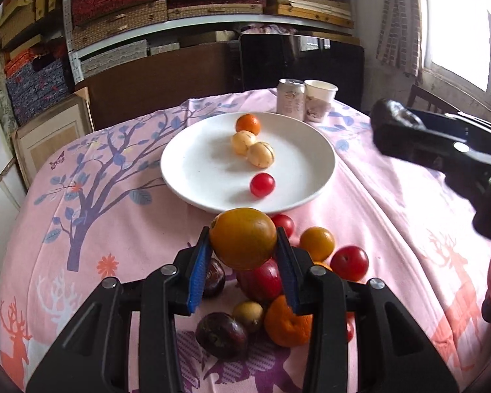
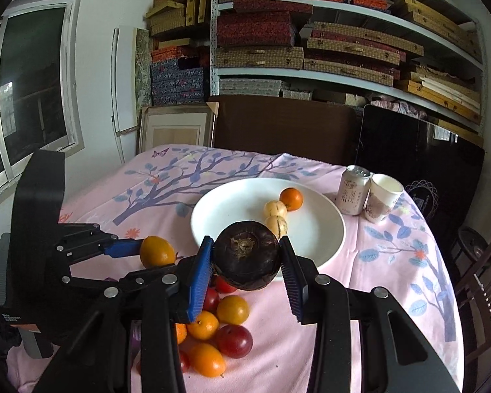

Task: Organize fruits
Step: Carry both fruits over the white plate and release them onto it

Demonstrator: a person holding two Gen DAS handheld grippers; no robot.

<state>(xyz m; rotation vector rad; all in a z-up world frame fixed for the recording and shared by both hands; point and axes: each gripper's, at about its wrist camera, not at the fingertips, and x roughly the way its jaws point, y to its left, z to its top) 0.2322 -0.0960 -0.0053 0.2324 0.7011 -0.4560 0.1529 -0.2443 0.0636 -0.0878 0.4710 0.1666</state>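
Each gripper was clamped on fruit — left gripper on an orange, right gripper on a dark fruit — four pieces sat on the plate, the heap on the worktop left.

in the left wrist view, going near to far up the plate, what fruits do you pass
red cherry tomato → pale yellow striped fruit → second pale yellow striped fruit → small orange, all lying on the white plate

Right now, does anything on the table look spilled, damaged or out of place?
Nothing looks spilled or damaged. The can and paper cup stand upright beside the plate. Each claw holds a fruit: left an orange, right a dark fruit.
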